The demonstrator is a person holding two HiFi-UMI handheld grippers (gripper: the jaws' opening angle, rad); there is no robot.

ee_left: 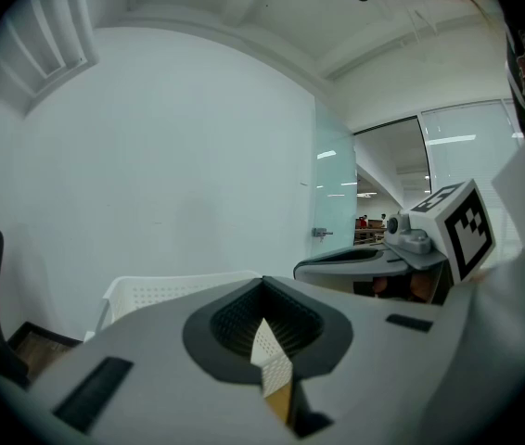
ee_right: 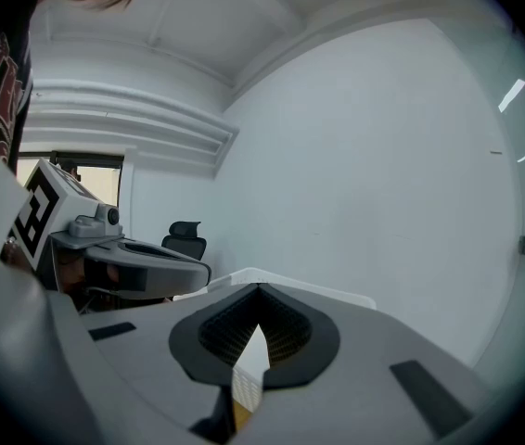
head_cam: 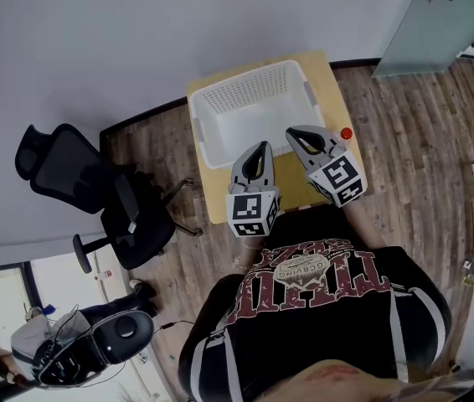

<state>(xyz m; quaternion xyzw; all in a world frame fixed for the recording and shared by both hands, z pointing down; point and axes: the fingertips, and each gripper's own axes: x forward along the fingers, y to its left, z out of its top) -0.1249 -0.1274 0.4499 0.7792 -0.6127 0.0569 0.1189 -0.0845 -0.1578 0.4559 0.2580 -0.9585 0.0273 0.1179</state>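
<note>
The white basket [head_cam: 249, 93] is set on the desk [head_cam: 325, 74], just beyond the left hand-held gripper [head_cam: 261, 146] and right hand-held gripper [head_cam: 294, 132], both pressed together and empty. It is judged light, fairly stiff plastic, best gripped at the rim.

White perforated basket [head_cam: 245, 126] sits upright and empty on the small wooden table [head_cam: 326, 86].
</note>
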